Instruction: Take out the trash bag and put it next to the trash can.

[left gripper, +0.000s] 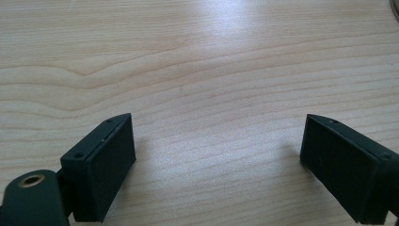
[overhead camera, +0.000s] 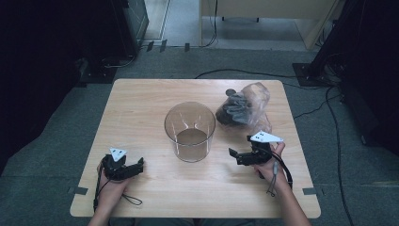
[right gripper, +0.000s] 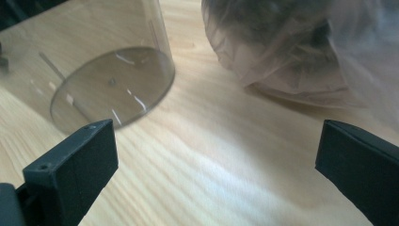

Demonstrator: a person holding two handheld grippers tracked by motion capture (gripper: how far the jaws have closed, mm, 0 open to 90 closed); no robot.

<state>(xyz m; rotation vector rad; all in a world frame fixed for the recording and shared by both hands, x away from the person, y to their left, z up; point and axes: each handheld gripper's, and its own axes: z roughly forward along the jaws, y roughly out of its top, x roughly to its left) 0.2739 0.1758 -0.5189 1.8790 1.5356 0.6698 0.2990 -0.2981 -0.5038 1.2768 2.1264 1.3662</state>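
Nothing is gripped: I hold my left gripper (overhead camera: 123, 167) and right gripper (overhead camera: 243, 156) wide-jawed; next, probably, the plastic bag (overhead camera: 244, 109) beside the clear container (overhead camera: 189, 131).

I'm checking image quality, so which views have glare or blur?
High view: dim, dark at both sides. Left gripper view: pale glare on the table near the top. Right gripper view: the plastic bag is blurred, and the clear container carries bright reflections.

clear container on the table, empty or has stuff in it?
Empty. In the high view the clear container stands upright with its bare bottom visible; the right gripper view shows wood grain through its wall. The plastic bag lies beside it.
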